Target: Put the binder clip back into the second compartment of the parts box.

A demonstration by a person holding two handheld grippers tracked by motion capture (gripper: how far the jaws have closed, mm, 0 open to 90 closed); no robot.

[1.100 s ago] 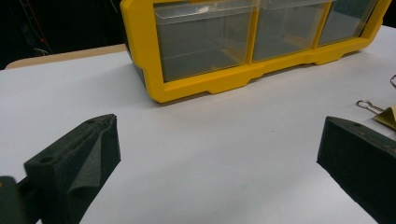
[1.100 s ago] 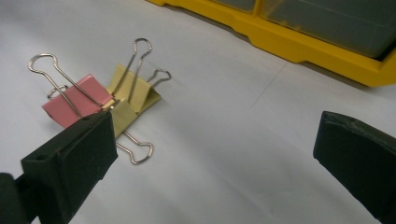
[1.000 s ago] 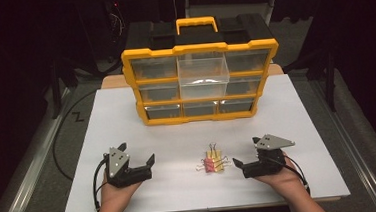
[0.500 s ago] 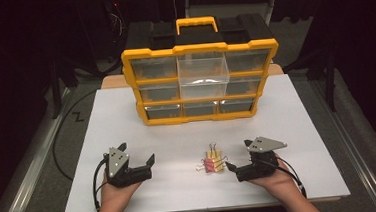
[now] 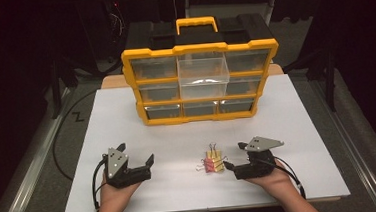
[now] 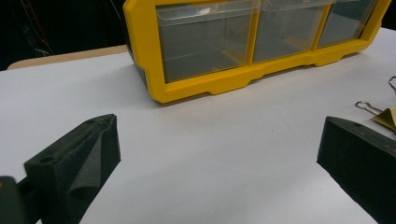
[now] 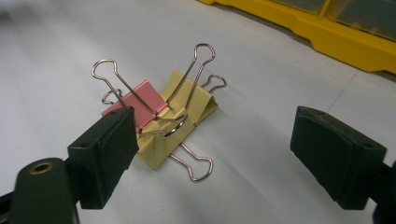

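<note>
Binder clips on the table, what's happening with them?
A person holds a gripper in each hand. The right gripper, jaws open, sits right beside a small pile of binder clips, pink and yellow, without clamping any. The left gripper rests open on the white table, apart from the clips. A yellow drawer organizer stands behind.

The high view hangs above the near edge of the table (image 5: 296, 108), looking forward and down, far enough to take in the whole white top and the yellow organizer (image 5: 201, 80) at the far edge. The left gripper view rides low on the left tool (image 6: 215, 163), close to the table, facing the organizer's lower drawers. The right gripper view sits on the right tool (image 7: 210, 154), very close to the binder clips (image 7: 161, 123) near the front edge. All three share the organizer; the clips show in each.
</note>
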